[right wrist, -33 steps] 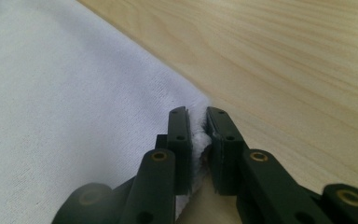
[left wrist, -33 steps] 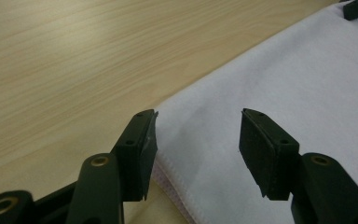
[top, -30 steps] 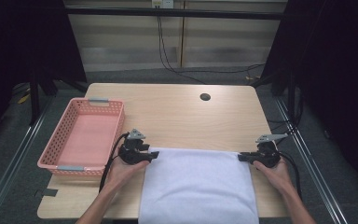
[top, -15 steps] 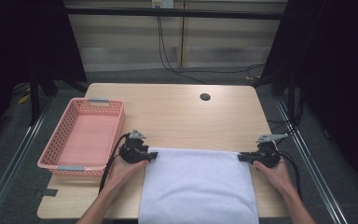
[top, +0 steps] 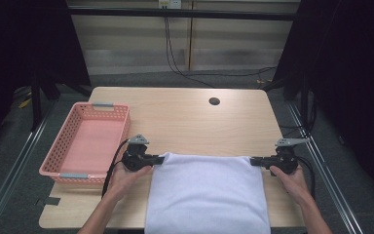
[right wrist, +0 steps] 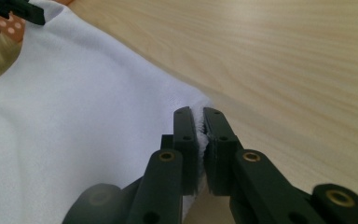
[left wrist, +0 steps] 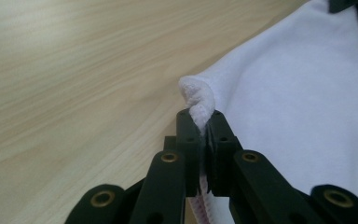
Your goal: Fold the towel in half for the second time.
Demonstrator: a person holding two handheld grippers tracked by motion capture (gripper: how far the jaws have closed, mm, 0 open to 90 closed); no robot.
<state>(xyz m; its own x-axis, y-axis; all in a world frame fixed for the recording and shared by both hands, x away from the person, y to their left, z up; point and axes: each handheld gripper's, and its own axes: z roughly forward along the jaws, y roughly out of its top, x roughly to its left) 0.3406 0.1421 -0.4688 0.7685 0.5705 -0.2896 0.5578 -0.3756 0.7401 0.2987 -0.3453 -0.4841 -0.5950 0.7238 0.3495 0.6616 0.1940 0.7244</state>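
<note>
White towel (top: 207, 195) lies flat on the near half of the wooden table (top: 185, 122), its front part hanging over the table's near edge. The left gripper (top: 159, 159), whose jaws have just been closing, pinches the towel's far left corner, and the right gripper (top: 254, 161) is clamped on its far right corner. Left of the towel, on the table's left edge, sits a pink basket (top: 58, 168).

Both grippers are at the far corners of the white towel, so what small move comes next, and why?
Probably lift both corners together: the left gripper, whose jaws have just closed, and right gripper each pinch the white cloth towel, flat on the wooden table.
</note>
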